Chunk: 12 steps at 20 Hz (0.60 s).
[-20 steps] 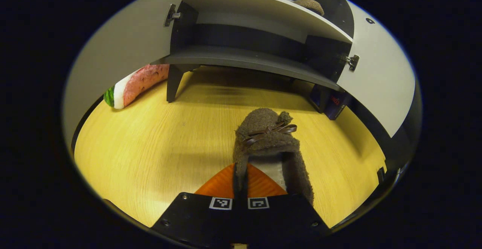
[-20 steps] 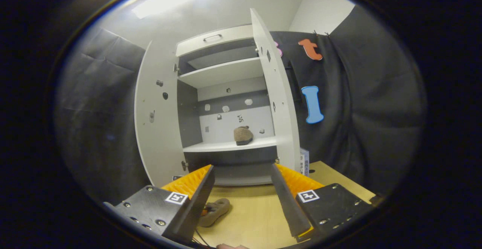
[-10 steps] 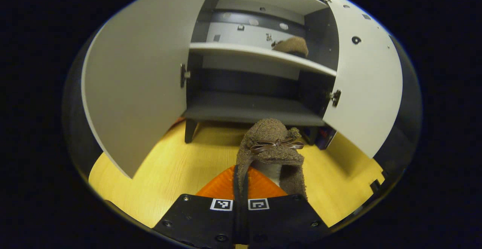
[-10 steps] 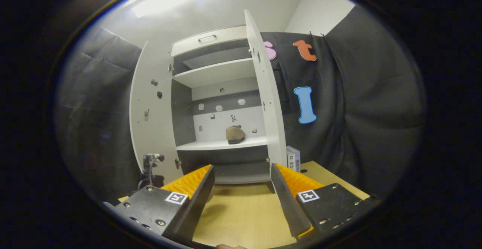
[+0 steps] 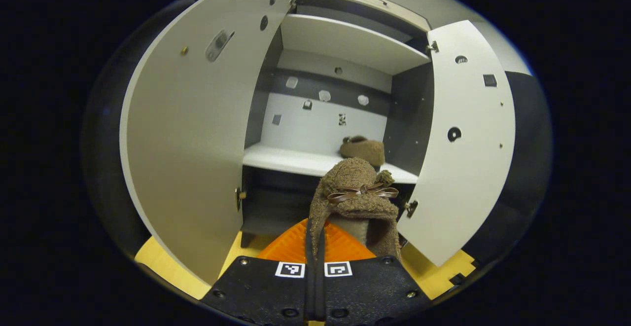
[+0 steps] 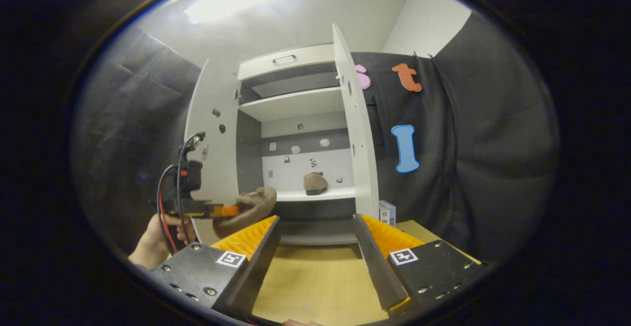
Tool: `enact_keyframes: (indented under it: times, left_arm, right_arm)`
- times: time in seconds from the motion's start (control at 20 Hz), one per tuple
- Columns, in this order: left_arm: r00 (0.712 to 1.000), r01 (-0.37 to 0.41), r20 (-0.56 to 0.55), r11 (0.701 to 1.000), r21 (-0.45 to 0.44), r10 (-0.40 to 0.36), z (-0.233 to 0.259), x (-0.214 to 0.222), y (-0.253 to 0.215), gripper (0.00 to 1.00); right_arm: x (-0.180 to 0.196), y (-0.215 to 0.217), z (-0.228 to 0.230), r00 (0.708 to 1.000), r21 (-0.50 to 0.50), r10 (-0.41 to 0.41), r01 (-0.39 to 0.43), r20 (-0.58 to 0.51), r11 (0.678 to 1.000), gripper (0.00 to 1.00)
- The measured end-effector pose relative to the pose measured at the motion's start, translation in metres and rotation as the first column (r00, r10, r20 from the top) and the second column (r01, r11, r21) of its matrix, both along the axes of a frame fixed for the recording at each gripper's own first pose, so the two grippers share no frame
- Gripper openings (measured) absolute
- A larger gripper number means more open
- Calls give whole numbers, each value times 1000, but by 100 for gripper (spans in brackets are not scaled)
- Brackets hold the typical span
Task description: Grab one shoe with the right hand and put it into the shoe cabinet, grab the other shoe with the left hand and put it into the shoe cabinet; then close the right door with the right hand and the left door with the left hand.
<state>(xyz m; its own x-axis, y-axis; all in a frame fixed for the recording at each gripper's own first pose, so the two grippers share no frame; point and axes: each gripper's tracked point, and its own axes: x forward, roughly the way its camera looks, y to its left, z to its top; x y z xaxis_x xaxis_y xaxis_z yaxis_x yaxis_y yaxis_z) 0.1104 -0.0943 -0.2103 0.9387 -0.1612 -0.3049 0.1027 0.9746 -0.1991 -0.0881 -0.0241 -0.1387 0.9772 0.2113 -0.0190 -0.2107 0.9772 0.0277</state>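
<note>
My left gripper (image 5: 315, 239) is shut on the left rim of a fuzzy brown shoe (image 5: 356, 195) with a small bow, held up in front of the open shoe cabinet (image 5: 323, 104). The other brown shoe (image 5: 364, 149) rests on the white shelf (image 5: 286, 159) toward its right side, also seen as the shelved shoe (image 6: 315, 182) in the right gripper view. There, the left gripper (image 6: 219, 210) and its held shoe (image 6: 246, 210) hang left of the cabinet opening, with a hand (image 6: 153, 237) behind. My right gripper (image 6: 317, 247) is open and empty, back over the table.
Both cabinet doors stand wide open: the left door (image 5: 192, 133) and the right door (image 5: 463, 138). The right door's edge (image 6: 357, 128) faces me in the right gripper view. A small box (image 6: 387, 212) stands beside the cabinet on the wooden table (image 6: 315, 286).
My left gripper has lifted the shoe from the tabletop up to the level of the white shelf. The right gripper has stayed open and nearly still.
</note>
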Motion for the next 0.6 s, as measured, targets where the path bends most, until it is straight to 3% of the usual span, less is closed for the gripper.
enact_keyframes:
  times: [0.15, 0.25, 0.35, 0.6]
  left_arm:
    - [998, -27, 49, 1000, 10, 27, 37, 38, 3, 0]
    - [994, -65, 96, 996, 68, 59, 55, 70, 6, 0]
    - [992, -104, 83, 989, 108, 95, 57, 98, 6, 0]
    - [980, -194, 56, 978, 82, 190, 48, 178, 13, 0]
  right_arm:
    - [1, 6, 4, 1000, 13, 19, -20, 15, 1000, 88]
    - [-2, 5, 12, 998, 15, 28, -29, 49, 999, 90]
    - [-3, -3, 13, 998, 17, 10, -11, 62, 1000, 90]
    - [-6, -18, 15, 998, 39, -11, 8, 68, 999, 90]
